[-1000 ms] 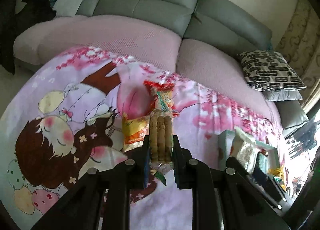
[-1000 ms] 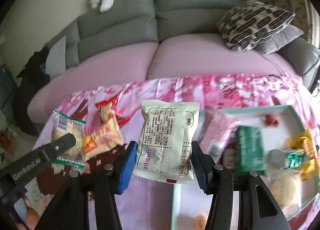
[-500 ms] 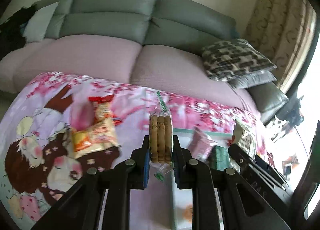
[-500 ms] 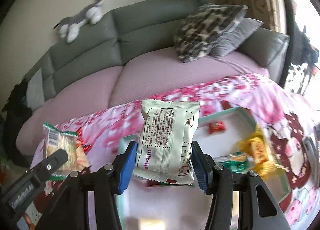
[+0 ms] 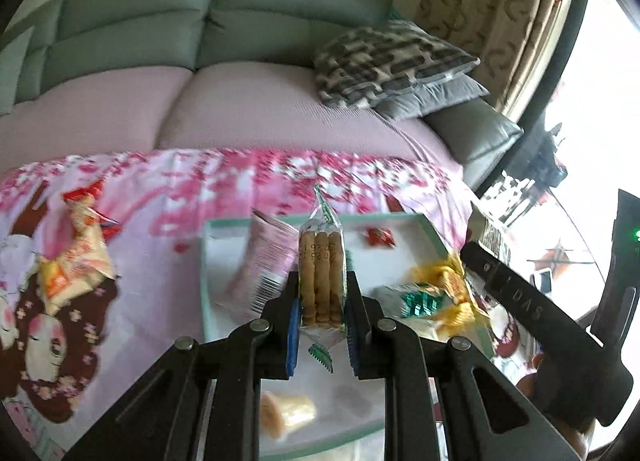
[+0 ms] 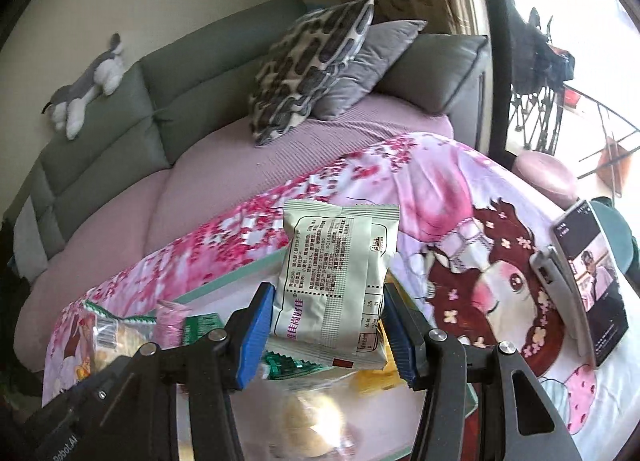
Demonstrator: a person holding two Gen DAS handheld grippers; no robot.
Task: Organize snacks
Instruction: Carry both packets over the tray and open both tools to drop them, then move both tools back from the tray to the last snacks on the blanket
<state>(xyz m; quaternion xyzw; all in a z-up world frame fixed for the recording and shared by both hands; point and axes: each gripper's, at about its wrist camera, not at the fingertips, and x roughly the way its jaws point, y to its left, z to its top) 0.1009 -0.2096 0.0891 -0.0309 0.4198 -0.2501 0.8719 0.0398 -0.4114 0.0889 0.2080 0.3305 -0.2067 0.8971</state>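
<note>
A: Start at the left of the tray [image 5: 428, 229]. What lies there?

B: Two loose snack packets, an orange one [image 5: 74, 261] with a red-topped one [image 5: 86, 201] just beyond it, on the cartoon-print cloth [image 5: 152, 261] over the table, well left of the tray's left rim. Not yet gathered.

A: And the left hand-held gripper [image 5: 322, 325]?

B: Pinched on a clear biscuit sleeve [image 5: 322, 273], held upright, long axis pointing away from the camera. It hangs over the tray's near-left part, with a pink packet [image 5: 266, 261] just left of it, leaning inside the tray. The drop seems to be straight down.

A: Further right?

B: Inside the tray: a small red sweet [image 5: 380, 236] near the far rim, a green wrapper [image 5: 420, 301] and yellow packets [image 5: 452, 281] toward the right side. The right hand-held gripper [image 6: 328, 331] is clamped on a pale green printed pouch [image 6: 338, 281], back panel facing the camera, long axis upright. It appears to be above the tray's right end.

A: Which is nearer to letting go?

B: I judge both are over the tray; I cannot tell which sits lower.
</note>
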